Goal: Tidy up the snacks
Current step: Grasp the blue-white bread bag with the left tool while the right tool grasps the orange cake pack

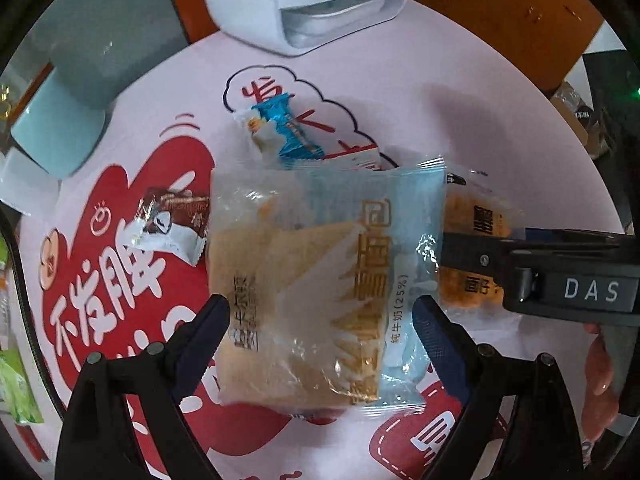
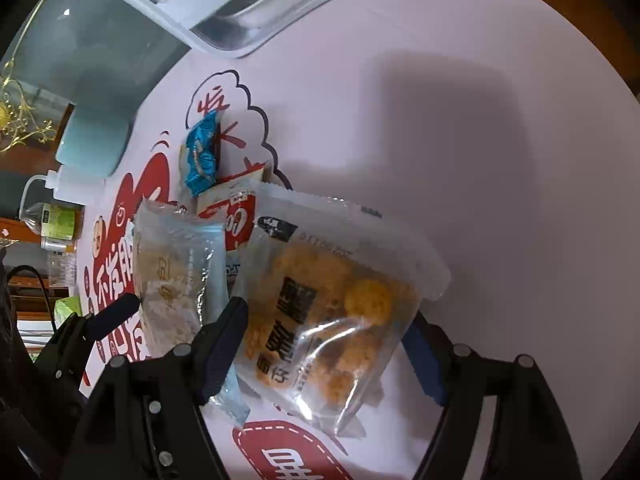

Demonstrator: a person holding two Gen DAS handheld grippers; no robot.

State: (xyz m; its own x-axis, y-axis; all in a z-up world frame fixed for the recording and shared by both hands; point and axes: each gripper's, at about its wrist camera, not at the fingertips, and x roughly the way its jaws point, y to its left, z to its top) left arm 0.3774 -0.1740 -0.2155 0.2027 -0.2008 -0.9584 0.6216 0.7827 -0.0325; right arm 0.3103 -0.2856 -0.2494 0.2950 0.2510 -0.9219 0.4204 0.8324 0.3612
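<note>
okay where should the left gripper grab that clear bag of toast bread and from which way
Take the toast bread packet across its padded middle, coming from above. It lies flat on the table mat, and the left gripper already has an open finger on each long side. The flat sealed end is thin and slippery, and the cracker packet overlaps under the other edge, so avoid that side.

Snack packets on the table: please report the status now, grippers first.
Left gripper open, astride bread packet. Right gripper open, astride cracker packet. Both packets on tablecloth, overlapping. Nothing blocking.
</note>
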